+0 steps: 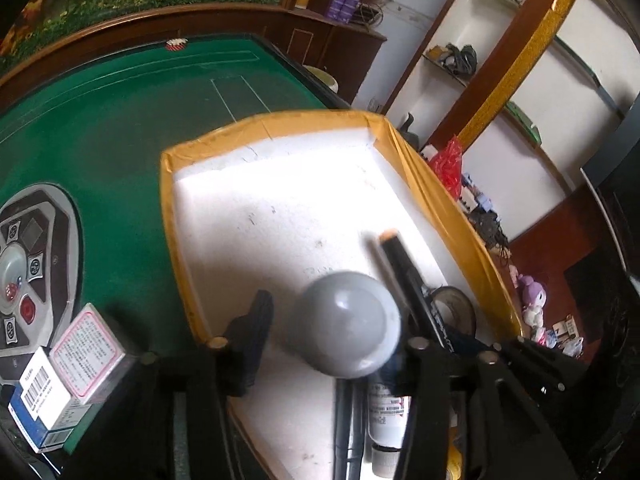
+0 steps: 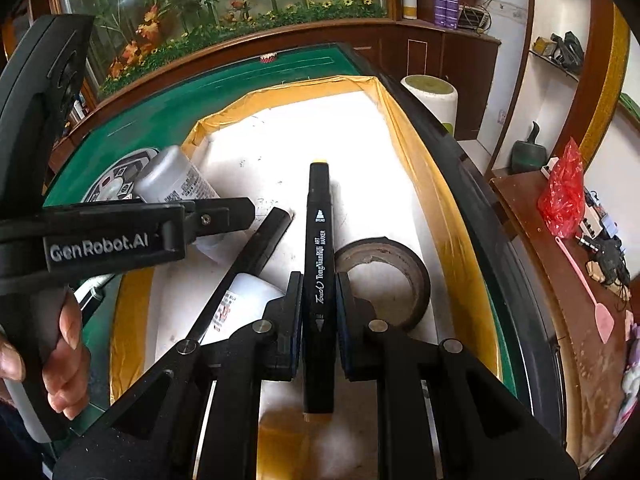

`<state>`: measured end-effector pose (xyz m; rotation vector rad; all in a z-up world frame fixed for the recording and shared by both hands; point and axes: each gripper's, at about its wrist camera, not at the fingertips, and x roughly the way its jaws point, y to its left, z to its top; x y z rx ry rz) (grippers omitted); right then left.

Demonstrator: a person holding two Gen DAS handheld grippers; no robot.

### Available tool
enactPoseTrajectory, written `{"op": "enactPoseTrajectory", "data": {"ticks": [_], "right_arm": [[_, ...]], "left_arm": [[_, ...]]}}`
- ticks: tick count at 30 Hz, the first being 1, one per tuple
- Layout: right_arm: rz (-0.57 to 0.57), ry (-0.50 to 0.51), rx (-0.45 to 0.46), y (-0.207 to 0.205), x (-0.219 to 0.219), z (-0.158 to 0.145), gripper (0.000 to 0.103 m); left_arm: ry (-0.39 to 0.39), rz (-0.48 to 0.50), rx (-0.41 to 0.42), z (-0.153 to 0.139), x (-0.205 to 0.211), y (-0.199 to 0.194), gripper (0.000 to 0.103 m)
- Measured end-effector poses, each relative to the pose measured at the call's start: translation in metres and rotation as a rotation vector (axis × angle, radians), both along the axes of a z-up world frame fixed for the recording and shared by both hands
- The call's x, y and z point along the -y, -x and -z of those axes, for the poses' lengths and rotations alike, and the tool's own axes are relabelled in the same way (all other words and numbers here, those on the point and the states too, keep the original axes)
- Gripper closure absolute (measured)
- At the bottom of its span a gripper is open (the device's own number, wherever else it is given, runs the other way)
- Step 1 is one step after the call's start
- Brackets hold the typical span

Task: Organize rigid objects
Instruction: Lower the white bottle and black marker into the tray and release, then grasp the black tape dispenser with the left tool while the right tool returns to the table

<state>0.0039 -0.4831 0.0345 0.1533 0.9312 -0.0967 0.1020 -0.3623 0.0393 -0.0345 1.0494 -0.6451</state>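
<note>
A white foam tray with yellow taped walls lies on the green table; it also shows in the right wrist view. My left gripper is shut on a grey-white bottle and holds it above the tray; the bottle also shows in the right wrist view. My right gripper is shut on a black art marker over the tray; its orange-tipped end shows in the left wrist view. A roll of dark tape, a white bottle and a black pen lie in the tray.
Two small boxes stand on the green table left of the tray, next to the table's centre panel. A white stool and a wooden side bench with a red bag are to the right.
</note>
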Motion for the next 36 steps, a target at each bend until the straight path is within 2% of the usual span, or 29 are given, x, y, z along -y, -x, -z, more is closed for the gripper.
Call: {"op": "enactPoseTrajectory", "data": {"ticks": [7, 10, 14, 18, 21, 23, 26, 30, 34, 36], "right_arm": [[0.018, 0.009, 0.050, 0.014, -0.002, -0.012, 0.089], [0.018, -0.008, 0.091, 0.024, -0.003, -0.021, 0.089], [0.013, -0.021, 0.117, 0.031, -0.006, -0.028, 0.089], [-0.001, -0.035, 0.131, 0.036, -0.012, -0.030, 0.089], [-0.017, -0.037, 0.138, 0.040, -0.018, -0.031, 0.089], [-0.027, -0.041, 0.147, 0.045, -0.021, -0.034, 0.089], [-0.047, -0.073, 0.166, 0.052, -0.023, -0.035, 0.089], [-0.069, -0.101, 0.176, 0.054, -0.030, -0.035, 0.089], [-0.109, -0.147, 0.197, 0.060, -0.043, -0.035, 0.089], [-0.129, -0.159, 0.203, 0.062, -0.051, -0.034, 0.089]], "left_arm": [[0.019, -0.022, 0.026, -0.013, -0.007, 0.001, 0.049], [0.037, -0.011, 0.079, -0.025, -0.010, 0.008, 0.049], [-0.107, -0.026, 0.191, -0.031, -0.001, 0.012, 0.049], [-0.148, -0.037, 0.245, -0.028, 0.004, 0.002, 0.049], [-0.208, -0.057, 0.317, -0.028, 0.009, -0.009, 0.049], [-0.238, -0.075, 0.333, -0.029, 0.005, -0.015, 0.049], [-0.181, -0.078, 0.303, -0.033, -0.010, -0.015, 0.049], [-0.182, -0.092, 0.279, -0.034, -0.021, -0.011, 0.049], [-0.104, -0.096, 0.233, -0.039, -0.039, 0.005, 0.049], [-0.083, -0.097, 0.237, -0.040, -0.052, 0.018, 0.049]]}}
